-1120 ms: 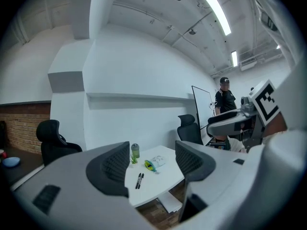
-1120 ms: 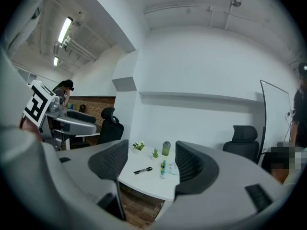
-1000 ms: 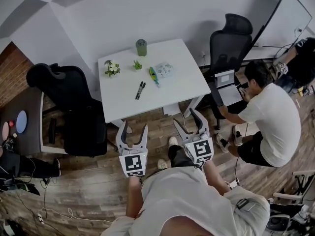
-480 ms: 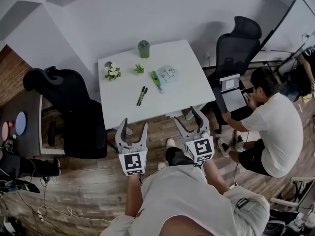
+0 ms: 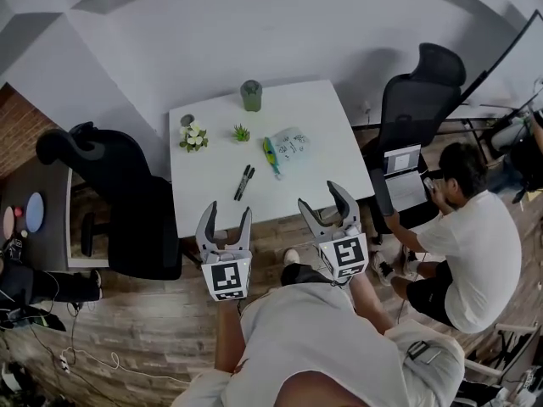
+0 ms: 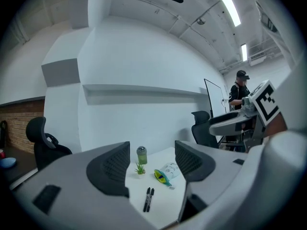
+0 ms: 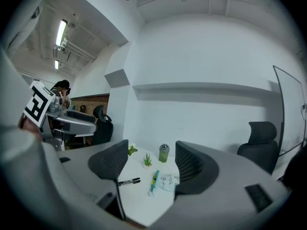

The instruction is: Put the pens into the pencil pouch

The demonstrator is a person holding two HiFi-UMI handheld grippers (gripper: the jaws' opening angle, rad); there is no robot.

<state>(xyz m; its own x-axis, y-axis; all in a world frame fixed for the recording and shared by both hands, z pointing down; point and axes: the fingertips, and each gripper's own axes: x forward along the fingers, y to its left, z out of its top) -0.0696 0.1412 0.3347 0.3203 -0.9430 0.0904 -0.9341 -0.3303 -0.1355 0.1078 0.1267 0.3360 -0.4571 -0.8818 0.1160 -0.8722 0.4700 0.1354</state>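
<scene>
Pens (image 5: 244,181) lie on the table (image 5: 212,195), outside the pencil pouch (image 5: 288,147)

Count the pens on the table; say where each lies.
2. Both pens lie side by side on the table, left of the pencil pouch; any inside it would be hidden.

Two black pens (image 5: 244,181) lie side by side near the open pouch (image 5: 286,147)

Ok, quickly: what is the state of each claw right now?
Left claw: open, holding nothing.
Right claw: open, holding nothing.
</scene>
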